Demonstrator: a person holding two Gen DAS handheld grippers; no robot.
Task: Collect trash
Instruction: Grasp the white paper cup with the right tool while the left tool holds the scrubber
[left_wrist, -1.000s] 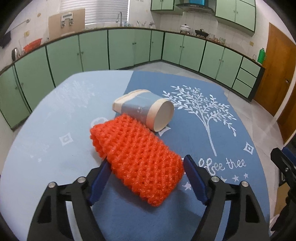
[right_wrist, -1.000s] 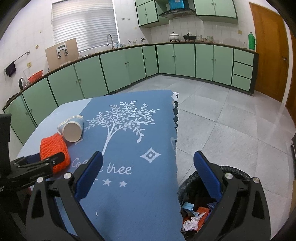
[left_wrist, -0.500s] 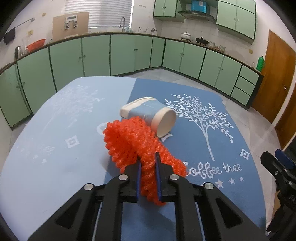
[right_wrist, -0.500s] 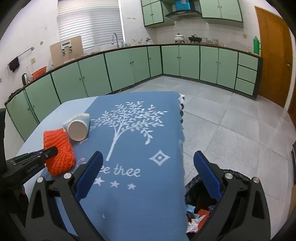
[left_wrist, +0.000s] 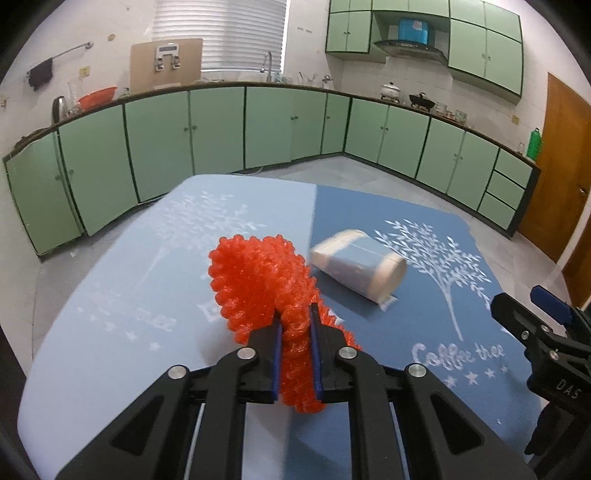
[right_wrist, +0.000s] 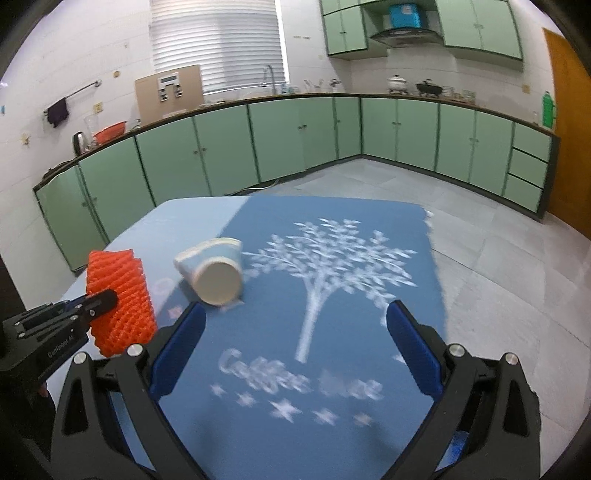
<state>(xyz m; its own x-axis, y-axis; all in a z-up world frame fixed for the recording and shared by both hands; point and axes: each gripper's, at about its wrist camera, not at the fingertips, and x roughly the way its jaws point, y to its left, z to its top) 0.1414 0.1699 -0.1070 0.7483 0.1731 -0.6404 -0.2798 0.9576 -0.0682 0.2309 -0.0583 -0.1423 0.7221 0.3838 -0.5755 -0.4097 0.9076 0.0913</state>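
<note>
My left gripper (left_wrist: 295, 328) is shut on an orange foam fruit net (left_wrist: 258, 280) and holds it lifted above the table; the net bunches up between the pads. In the right wrist view the net (right_wrist: 122, 295) hangs at the left in the left gripper (right_wrist: 99, 302). A blue and cream paper cup (left_wrist: 358, 267) lies on its side on the table, just right of the net; it also shows in the right wrist view (right_wrist: 214, 273). My right gripper (right_wrist: 295, 339) is open and empty above the table, near the cup.
The table has a light blue cloth (left_wrist: 110, 314) and a dark blue mat with a white tree print (right_wrist: 332, 277). Green kitchen cabinets (left_wrist: 221, 129) line the walls. Tiled floor (right_wrist: 517, 258) lies right of the table.
The left gripper closed on the orange net and lifted it off the table. The right gripper moved left over the table toward the cup; the trash bin has left its view.
</note>
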